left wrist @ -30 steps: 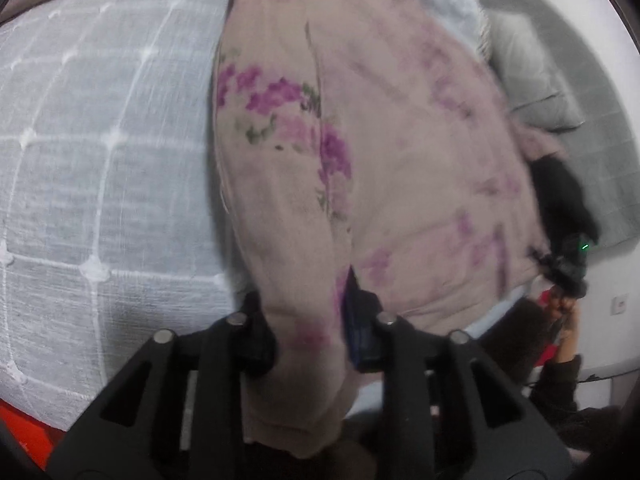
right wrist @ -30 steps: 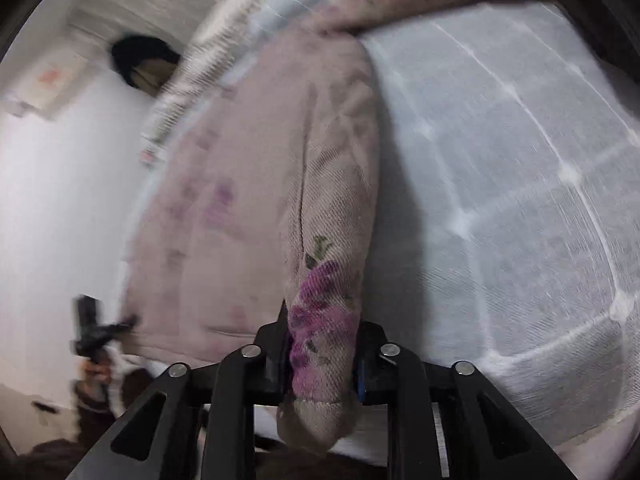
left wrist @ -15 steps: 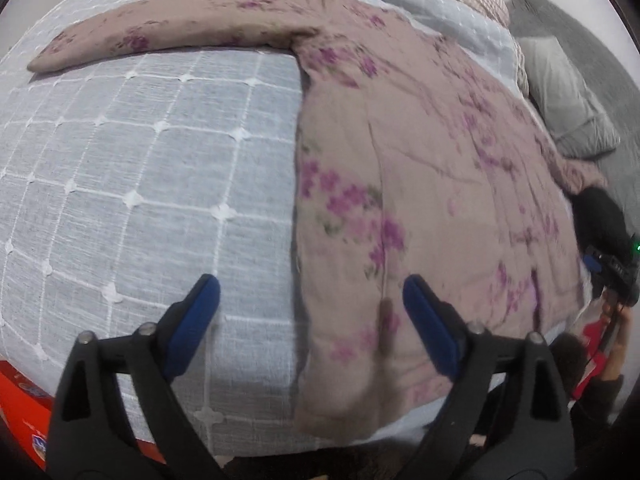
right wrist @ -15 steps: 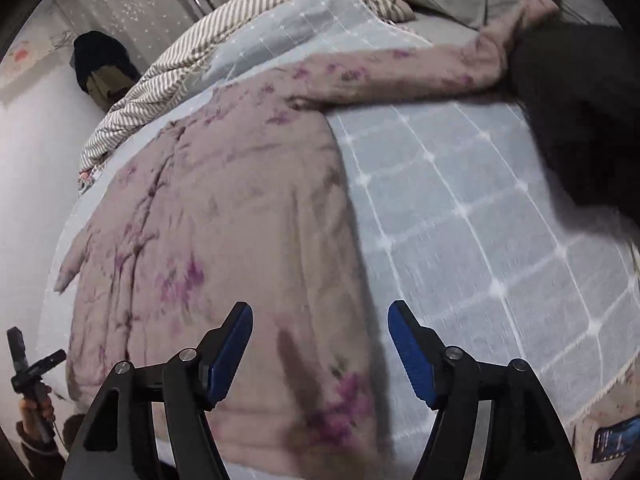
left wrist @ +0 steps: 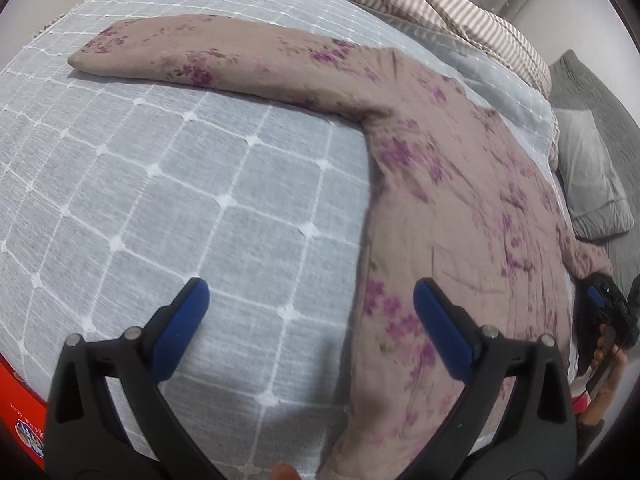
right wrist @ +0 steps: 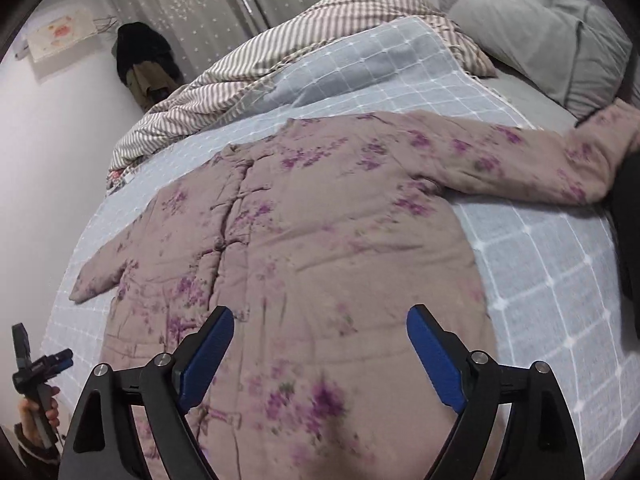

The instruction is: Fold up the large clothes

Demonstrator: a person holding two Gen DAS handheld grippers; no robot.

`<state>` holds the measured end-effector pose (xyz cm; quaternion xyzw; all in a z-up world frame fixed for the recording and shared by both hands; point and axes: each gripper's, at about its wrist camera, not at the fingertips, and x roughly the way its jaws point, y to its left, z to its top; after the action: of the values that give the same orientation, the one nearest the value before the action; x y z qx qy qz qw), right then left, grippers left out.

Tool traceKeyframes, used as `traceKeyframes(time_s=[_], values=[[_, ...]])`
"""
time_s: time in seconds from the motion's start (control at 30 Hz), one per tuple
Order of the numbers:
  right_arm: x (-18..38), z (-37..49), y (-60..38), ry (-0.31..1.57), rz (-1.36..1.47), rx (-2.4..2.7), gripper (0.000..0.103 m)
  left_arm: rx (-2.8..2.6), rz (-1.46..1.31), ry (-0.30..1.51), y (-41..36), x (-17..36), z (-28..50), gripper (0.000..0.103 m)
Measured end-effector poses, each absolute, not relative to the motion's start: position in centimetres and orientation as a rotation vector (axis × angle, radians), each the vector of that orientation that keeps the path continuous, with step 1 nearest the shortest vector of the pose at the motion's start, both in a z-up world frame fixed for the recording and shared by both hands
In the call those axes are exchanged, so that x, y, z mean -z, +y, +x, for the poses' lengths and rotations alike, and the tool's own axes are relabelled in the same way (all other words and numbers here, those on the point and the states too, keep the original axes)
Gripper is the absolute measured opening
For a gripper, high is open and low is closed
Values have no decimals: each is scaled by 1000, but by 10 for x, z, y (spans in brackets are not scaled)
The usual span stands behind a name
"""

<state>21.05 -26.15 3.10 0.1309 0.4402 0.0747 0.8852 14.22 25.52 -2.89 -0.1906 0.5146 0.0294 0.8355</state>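
A large pink padded jacket with purple flowers (right wrist: pixel 320 240) lies spread flat on the bed, both sleeves stretched out to the sides. In the left wrist view the jacket (left wrist: pixel 460 220) fills the right half, one sleeve reaching far left. My left gripper (left wrist: pixel 310 300) is open and empty above the jacket's left hem edge and the bedspread. My right gripper (right wrist: pixel 320 328) is open and empty above the jacket's lower hem. The right gripper also shows at the right edge of the left wrist view (left wrist: pixel 608 316); the left gripper shows at the lower left of the right wrist view (right wrist: pixel 36 364).
A light blue bedspread with a white grid (left wrist: pixel 160 200) covers the bed. A striped quilt (right wrist: pixel 280 52) is bunched at the back. A grey pillow (right wrist: pixel 540 28) lies at the far right. A red object (left wrist: pixel 20 420) sits below the bed edge.
Both grippers let go of the jacket's hem and opened wide, then pulled back. The jacket now lies flat on the bed with its sleeves spread.
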Motion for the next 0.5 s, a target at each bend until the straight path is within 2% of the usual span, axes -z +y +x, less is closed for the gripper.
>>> traceKeyframes(time_s=[0.5], values=[[35, 251, -241, 988, 249, -78, 91, -260, -530, 1035, 311, 52, 194, 102]])
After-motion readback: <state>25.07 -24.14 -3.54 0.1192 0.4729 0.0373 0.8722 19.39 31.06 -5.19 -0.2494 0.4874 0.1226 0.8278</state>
